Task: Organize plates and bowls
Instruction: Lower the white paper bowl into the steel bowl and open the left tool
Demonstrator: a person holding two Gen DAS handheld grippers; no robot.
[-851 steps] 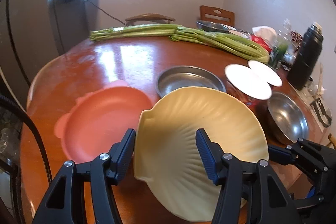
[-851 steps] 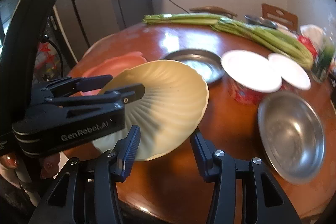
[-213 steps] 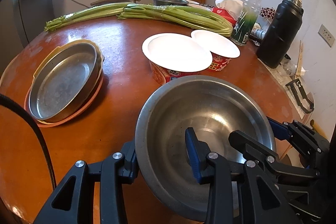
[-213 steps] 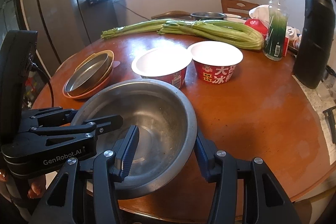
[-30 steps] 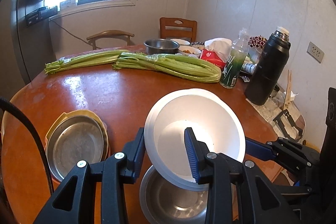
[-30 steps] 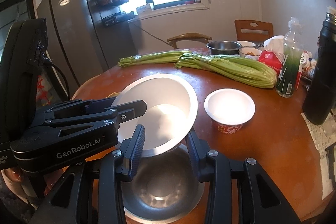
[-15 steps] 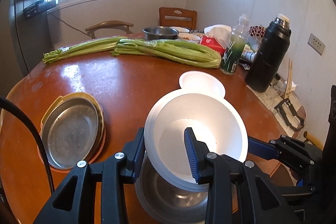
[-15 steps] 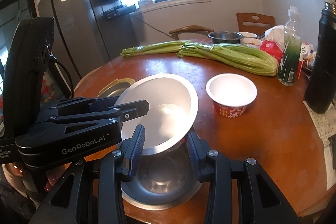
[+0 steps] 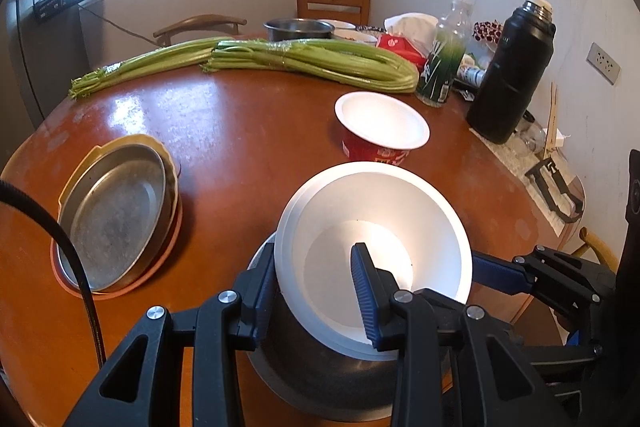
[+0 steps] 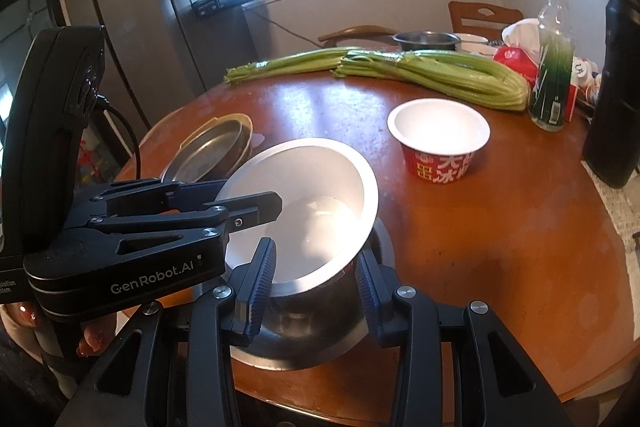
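The white paper bowl (image 9: pixel 372 255) is clamped by both tools at the lower centre of each view: its near-left rim is pinched by the left gripper (image 9: pixel 316 291), and its opposite rim is gripped by the right gripper (image 10: pixel 312 279), both jaws drawn together on the rim. It is held tilted, directly above the steel bowl (image 10: pixel 320 331) that rests on the round wooden table (image 9: pixel 240 115), so the coming move is judged to be straight down into that bowl. The smaller red paper cup (image 9: pixel 380 131) is seen well apart toward the upper right, and the stacked plates (image 9: pixel 116 211) at the left.
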